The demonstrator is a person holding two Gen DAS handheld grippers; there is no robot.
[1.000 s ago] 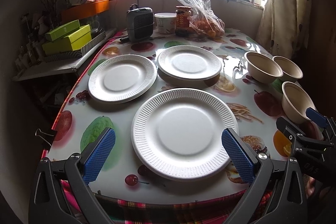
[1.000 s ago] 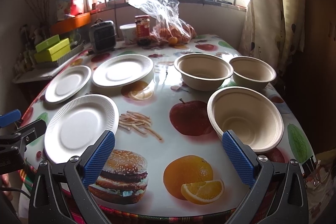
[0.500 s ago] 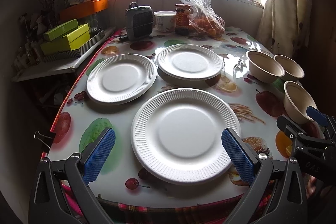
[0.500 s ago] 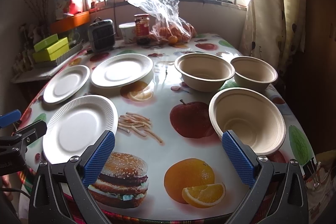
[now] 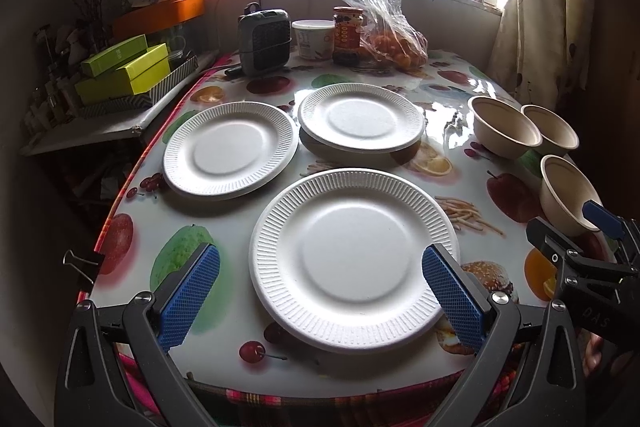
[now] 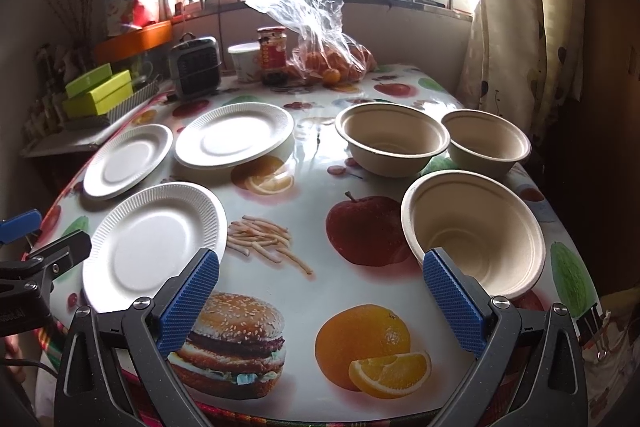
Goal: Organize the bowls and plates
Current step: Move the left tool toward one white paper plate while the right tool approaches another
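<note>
Plates lie separately on the table: the near plate point(image 5: 354, 267) fills the lower centre of the left view, framed by the wide-open, empty left gripper point(image 5: 320, 297), probably lining up a grab. Bowls sit at right; the nearest bowl point(image 6: 474, 231) is beside the equally open right gripper point(image 6: 318, 299). A fruit bag point(image 5: 384, 27) and heater point(image 5: 264, 41) stand far back, blocking nothing.

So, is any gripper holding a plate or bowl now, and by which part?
Nothing is held. The left gripper and right gripper are both open and empty.
</note>
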